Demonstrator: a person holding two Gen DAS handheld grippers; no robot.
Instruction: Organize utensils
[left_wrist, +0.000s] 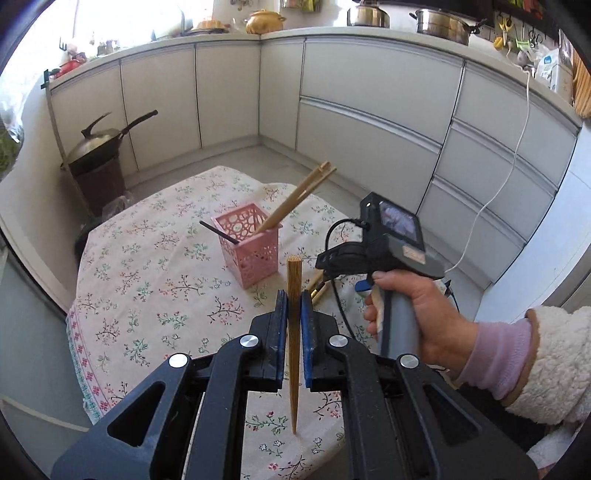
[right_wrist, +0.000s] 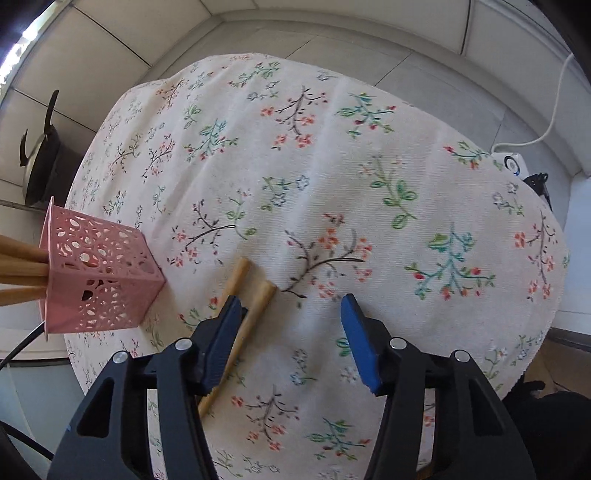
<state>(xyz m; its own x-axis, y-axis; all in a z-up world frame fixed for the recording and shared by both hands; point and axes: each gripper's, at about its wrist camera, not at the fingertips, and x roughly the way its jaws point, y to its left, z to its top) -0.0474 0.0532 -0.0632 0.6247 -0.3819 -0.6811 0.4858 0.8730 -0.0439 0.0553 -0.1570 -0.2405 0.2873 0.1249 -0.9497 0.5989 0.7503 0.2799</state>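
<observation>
My left gripper (left_wrist: 294, 301) is shut on a wooden chopstick (left_wrist: 294, 280), held upright above the floral-cloth table (left_wrist: 155, 295). A pink perforated holder (left_wrist: 249, 247) stands ahead of it with wooden chopsticks (left_wrist: 295, 199) and a black stick (left_wrist: 218, 232) leaning in it. My right gripper (right_wrist: 290, 306) is open just above the cloth, its left finger (right_wrist: 221, 332) over two wooden chopsticks (right_wrist: 255, 310) lying on the table. The holder (right_wrist: 99, 280) shows at the left of the right wrist view. In the left wrist view the right gripper's body (left_wrist: 388, 240) is in a hand, to the right of the holder.
Grey kitchen cabinets (left_wrist: 369, 110) curve around the small table. A lidded wok (left_wrist: 99, 144) sits on a dark stand at the left. A white cable (left_wrist: 517, 147) hangs down the cabinets to a power strip (right_wrist: 511, 162) on the floor.
</observation>
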